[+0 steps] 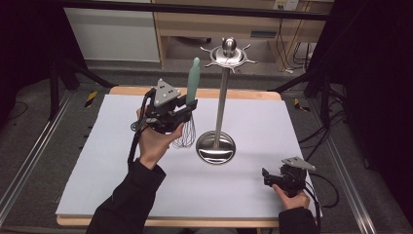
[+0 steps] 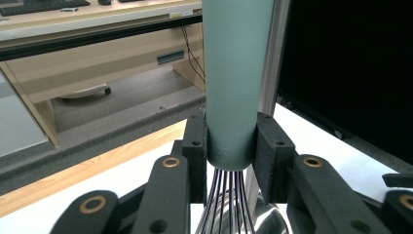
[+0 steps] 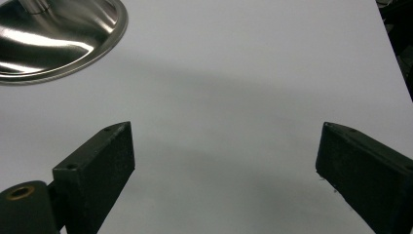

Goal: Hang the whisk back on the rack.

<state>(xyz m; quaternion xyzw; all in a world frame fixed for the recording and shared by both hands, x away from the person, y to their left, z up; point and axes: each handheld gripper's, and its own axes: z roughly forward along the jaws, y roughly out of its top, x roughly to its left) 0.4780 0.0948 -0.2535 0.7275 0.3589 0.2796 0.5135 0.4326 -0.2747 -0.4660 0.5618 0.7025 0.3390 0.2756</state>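
The left claw (image 1: pixel 191 108) is clamped on the whisk (image 1: pixel 191 97) low on its teal handle, held upright left of the steel hanging stand (image 1: pixel 221 102), probably so its tip can reach a hook. The right claw (image 3: pixel 224 165) gapes empty over the near-right surface (image 1: pixel 243 195).

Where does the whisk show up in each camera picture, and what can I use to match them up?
High view: whisk left of centre, handle up, clamped in the left claw.
Left gripper view: its green handle stands top centre, wires below between the jaws.
Right gripper view: not in it.
Shared landmark: the steel stand's round base, at lower centre and top left.
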